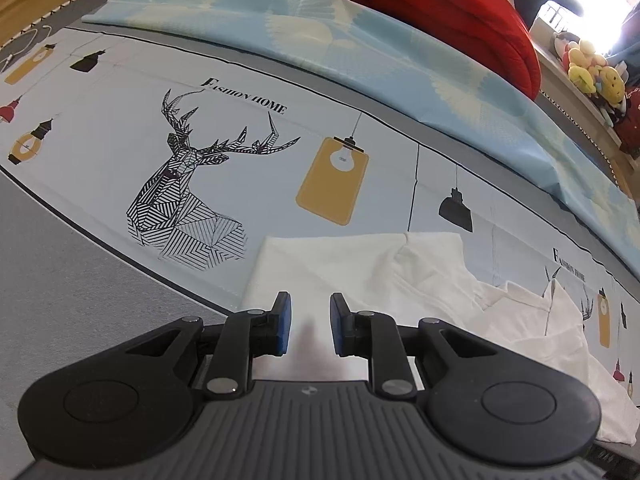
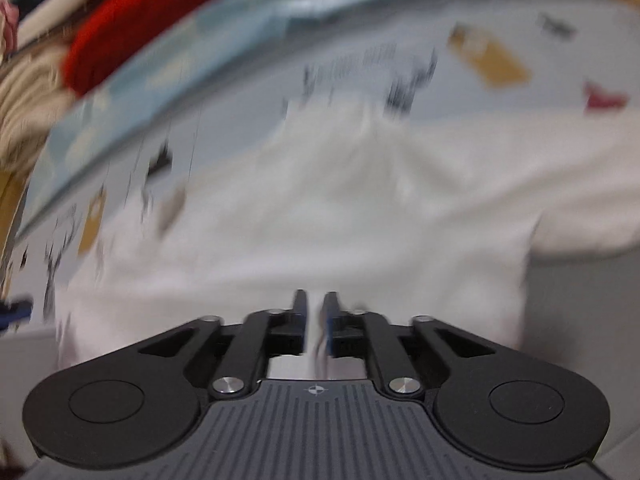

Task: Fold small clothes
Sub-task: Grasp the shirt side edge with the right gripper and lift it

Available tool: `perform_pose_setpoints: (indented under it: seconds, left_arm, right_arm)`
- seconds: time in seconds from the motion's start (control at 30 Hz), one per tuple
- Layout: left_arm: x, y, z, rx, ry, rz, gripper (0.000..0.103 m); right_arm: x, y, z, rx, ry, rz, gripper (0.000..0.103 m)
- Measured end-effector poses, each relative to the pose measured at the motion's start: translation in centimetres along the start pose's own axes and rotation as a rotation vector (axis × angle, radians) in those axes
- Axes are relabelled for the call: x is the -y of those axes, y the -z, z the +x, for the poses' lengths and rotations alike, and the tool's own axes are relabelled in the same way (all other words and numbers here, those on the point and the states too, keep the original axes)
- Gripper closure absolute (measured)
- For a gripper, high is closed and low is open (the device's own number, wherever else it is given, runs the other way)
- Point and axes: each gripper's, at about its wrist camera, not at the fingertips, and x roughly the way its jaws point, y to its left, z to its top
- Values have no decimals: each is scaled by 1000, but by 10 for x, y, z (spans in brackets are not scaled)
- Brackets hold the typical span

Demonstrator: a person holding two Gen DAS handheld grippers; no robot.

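A white garment point(image 1: 360, 264) lies rumpled on the printed bedsheet point(image 1: 240, 140), its left part flat and its right part bunched into folds. My left gripper point(image 1: 310, 324) hovers over the garment's near left edge, open, with only flat cloth showing below the gap between its blue pads. The right wrist view is blurred by motion. There the white garment point(image 2: 360, 208) fills the middle, spread wide. My right gripper point(image 2: 315, 312) sits at its near edge, jaws drawn to a narrow slit with a strip of white cloth in it.
A light blue patterned blanket point(image 1: 320, 28) lies folded along the far side of the bed, with a red quilt point(image 1: 440, 8) behind it. Plush toys point(image 1: 592, 72) sit on a ledge at the far right. The grey mattress border point(image 1: 60, 280) runs along the near left.
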Motion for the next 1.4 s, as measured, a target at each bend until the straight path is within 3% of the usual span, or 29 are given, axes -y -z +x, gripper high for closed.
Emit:
perform_pose_setpoints:
  seconds: [0.03, 0.2, 0.23, 0.27, 0.33, 0.43, 0.5, 0.53, 0.57, 0.6, 0.63, 0.67, 0.73, 0.87, 0.97, 1.07, 1.2, 1.3, 1.4]
  left_arm:
    - [1, 0, 1, -1, -1, -1, 80]
    - [6, 1, 2, -2, 2, 3, 80]
    - [7, 2, 2, -2, 1, 4, 80]
    - [7, 2, 2, -1, -2, 3, 80]
    - [6, 1, 2, 1, -9, -4, 80]
    - [3, -1, 1, 13, -19, -20, 80]
    - [3, -1, -1, 20, -24, -24, 80]
    - [3, -2, -1, 20, -24, -23, 80]
    - [3, -1, 0, 19, -23, -20, 80]
    - [3, -1, 0, 16, -24, -18, 80]
    - [4, 0, 2, 12, -25, -15, 80]
    - [4, 0, 3, 8, -25, -14, 80]
    - [6, 1, 7, -1, -22, -16, 80]
    - [14, 5, 14, -29, 4, -5, 80]
    - [20, 11, 20, -67, 44, -4, 73]
    - [23, 22, 32, -150, 95, 14, 73]
    - [18, 45, 58, -293, 7, 98, 78]
    - [1, 46, 62, -277, -42, 17, 78]
    - [11, 42, 51, -197, -77, 26, 82]
  right_arm:
    - [-1, 3, 5, -14, 1, -9, 81]
    - [-16, 18, 21, -82, 75, -96, 80]
    - [-21, 19, 21, -77, 78, -114, 82]
    - [-26, 20, 20, -71, 65, -143, 96]
    - [-33, 20, 16, -39, 54, -185, 100]
    - [-34, 10, -8, 92, -33, -151, 101]
    - [-25, -5, -36, 241, -63, -100, 101]
    - [-21, -11, -50, 324, -42, -94, 102]
    - [-18, -15, -59, 398, 44, -126, 102]
    - [-16, -19, -60, 431, 190, -175, 101]
    - [-8, -22, -56, 416, 293, -182, 101]
    - [8, -27, -50, 371, 315, -122, 101]
    - [42, -34, -44, 306, 265, 41, 101]
    - [53, -42, -46, 308, 235, 26, 101]
    - [55, -43, -49, 327, 222, 51, 101]
    - [59, -45, -49, 329, 206, 92, 100]
    - [57, -46, -53, 348, 249, 87, 98]
    - [61, -48, -57, 363, 236, 118, 98]
    - [66, -48, -58, 362, 188, 151, 98]
